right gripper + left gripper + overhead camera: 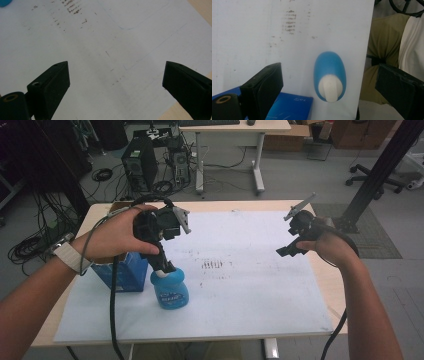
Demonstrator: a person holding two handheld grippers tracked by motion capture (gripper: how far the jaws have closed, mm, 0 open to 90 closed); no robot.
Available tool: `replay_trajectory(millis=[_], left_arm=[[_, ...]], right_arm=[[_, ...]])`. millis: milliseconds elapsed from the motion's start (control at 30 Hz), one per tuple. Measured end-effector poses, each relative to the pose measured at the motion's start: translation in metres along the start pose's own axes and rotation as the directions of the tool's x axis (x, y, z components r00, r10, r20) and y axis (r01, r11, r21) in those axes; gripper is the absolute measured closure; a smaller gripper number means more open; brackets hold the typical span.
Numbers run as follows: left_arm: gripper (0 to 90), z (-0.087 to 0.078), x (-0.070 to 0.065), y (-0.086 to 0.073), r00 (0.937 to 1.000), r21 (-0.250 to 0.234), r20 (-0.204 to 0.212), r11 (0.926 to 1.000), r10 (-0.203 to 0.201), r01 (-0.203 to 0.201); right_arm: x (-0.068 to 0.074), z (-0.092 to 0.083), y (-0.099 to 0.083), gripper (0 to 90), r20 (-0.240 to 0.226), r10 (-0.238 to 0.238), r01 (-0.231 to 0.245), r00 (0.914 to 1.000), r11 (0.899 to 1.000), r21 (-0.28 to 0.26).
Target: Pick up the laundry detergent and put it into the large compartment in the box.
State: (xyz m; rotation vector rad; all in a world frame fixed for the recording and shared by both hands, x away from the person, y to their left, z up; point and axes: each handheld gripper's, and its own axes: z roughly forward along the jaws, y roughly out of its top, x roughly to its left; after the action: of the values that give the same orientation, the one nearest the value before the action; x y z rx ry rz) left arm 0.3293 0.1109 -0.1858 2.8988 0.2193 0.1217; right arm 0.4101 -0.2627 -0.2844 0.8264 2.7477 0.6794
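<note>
1. Left gripper (329, 82) hangs over the blue bottle (170, 289), jaws spread wide, touching nothing.
2. One bottle stands upright beside one blue box (125, 270) on the white sheet (250, 285), white cap (330, 88) upward.
3. Right gripper (115, 77) gapes open, apart.

In the high view, the left gripper (162, 265) covers the white cap of the blue bottle (170, 291), whose label print is too small to read. The blue box (125, 272) sits partly behind the hand, and the left gripper view's bottom edge cuts it off.
</note>
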Motion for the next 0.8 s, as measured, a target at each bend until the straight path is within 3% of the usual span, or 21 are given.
replay_trajectory(millis=[800], left_arm=[[8.6,0.014,0.0,-0.011,0.9999,0.02,0.007,0.9997,-0.012,0.011]], right_arm=[[0.001,0.001,0.003,7.4,-0.001,-0.004,0.004,1.0,1.0,0.002]])
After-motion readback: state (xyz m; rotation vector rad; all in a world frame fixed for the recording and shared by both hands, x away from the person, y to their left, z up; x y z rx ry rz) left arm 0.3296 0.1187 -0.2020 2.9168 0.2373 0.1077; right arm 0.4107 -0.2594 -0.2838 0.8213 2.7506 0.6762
